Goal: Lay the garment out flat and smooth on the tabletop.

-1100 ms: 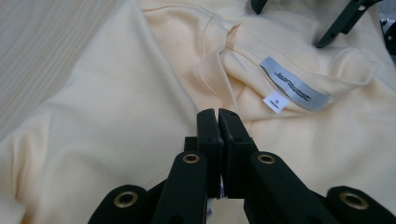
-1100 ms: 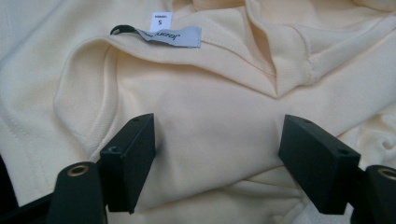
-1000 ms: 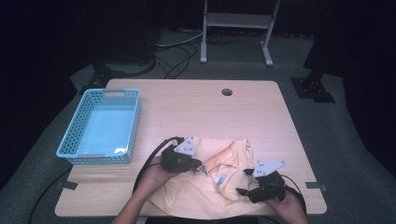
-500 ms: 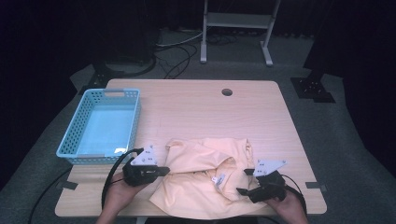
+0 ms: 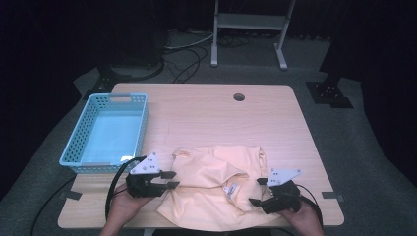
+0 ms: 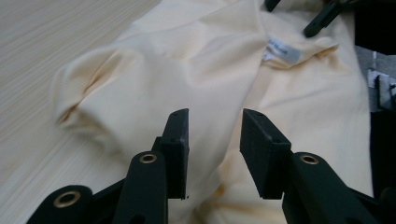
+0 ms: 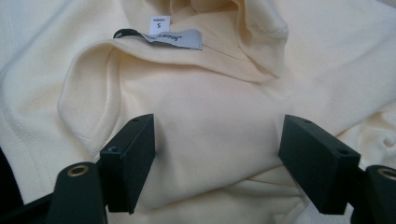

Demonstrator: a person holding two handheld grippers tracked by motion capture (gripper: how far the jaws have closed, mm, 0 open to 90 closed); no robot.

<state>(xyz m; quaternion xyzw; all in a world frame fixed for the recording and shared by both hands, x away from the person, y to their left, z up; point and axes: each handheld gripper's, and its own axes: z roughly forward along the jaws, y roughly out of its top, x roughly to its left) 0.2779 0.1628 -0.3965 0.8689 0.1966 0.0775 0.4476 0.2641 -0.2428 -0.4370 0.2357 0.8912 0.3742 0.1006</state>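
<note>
A pale yellow shirt (image 5: pixel 211 196) lies crumpled on the near half of the wooden table (image 5: pixel 206 113), its white neck label (image 5: pixel 232 189) facing up. My left gripper (image 5: pixel 172 180) sits at the shirt's left edge. Its jaws have just been opening and stand apart over the cloth (image 6: pixel 154 70) without pinching it. In the left gripper view (image 6: pixel 215 121) a puffed fold lies ahead of the jaws. My right gripper (image 5: pixel 256 191) rests at the shirt's right side with its jaws wide open. In the right gripper view (image 7: pixel 217 135) fabric spreads under them and the label (image 7: pixel 175 38) lies beyond.
A light blue plastic basket (image 5: pixel 105 132) stands on the table's left side, close to my left hand. A round cable hole (image 5: pixel 239 97) sits near the far edge. Tape patches (image 5: pixel 74 195) mark the near corners. A metal stand (image 5: pixel 248 29) and cables are on the floor behind.
My left gripper travelled left from the shirt's middle to its left edge, drawing the cloth out that way, then its jaws parted and released the fabric. The right gripper stayed put.
</note>
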